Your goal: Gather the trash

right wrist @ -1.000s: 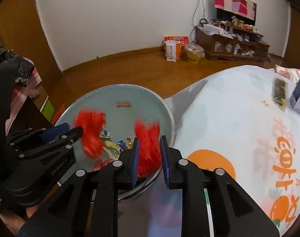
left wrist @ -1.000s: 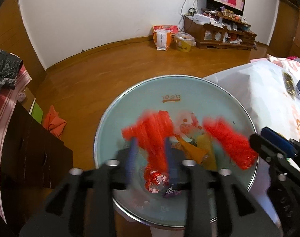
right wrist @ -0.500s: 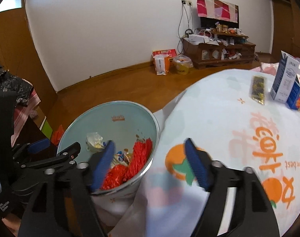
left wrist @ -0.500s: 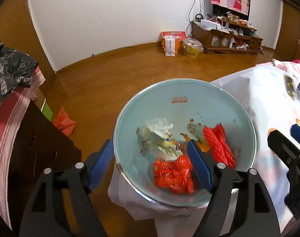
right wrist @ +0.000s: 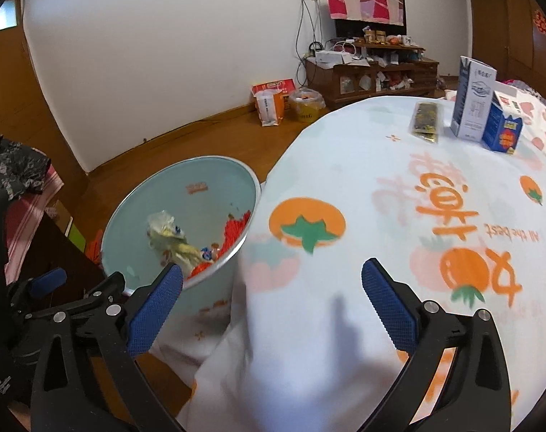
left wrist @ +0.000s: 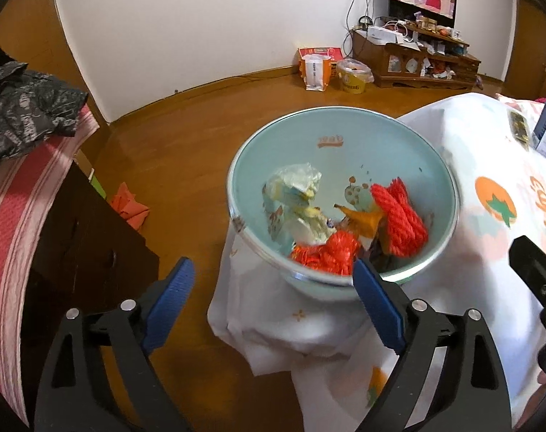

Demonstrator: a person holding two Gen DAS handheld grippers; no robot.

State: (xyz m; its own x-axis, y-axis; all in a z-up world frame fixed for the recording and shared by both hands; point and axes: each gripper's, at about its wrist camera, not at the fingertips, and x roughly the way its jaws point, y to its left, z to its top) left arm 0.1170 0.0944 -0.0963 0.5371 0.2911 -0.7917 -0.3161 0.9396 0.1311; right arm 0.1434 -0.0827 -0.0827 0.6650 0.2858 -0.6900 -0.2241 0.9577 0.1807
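Note:
A pale blue bin (left wrist: 330, 127) stands on the floor against the table edge; it also shows in the right wrist view (right wrist: 201, 169). Inside lie two red net bundles (left wrist: 404, 217), a crumpled clear wrapper (left wrist: 296, 194) and an orange scrap (left wrist: 362, 217). My left gripper (left wrist: 273, 306) is open and empty, just in front of and above the bin's near rim. My right gripper (right wrist: 273, 306) is open and empty, over the tablecloth's near edge, right of the bin. A dark snack packet (right wrist: 425, 122) lies far on the table.
The table wears a white cloth with orange fruit prints (right wrist: 416, 216). Two cartons (right wrist: 485, 108) stand at its far right. A dark cabinet (left wrist: 82, 252) with a striped cloth stands left. Bags and a bucket (left wrist: 352, 75) sit by the far wall.
Both grippers opened and dropped the red net bundles into the bin, then pulled back. The right gripper swung right over the tablecloth.

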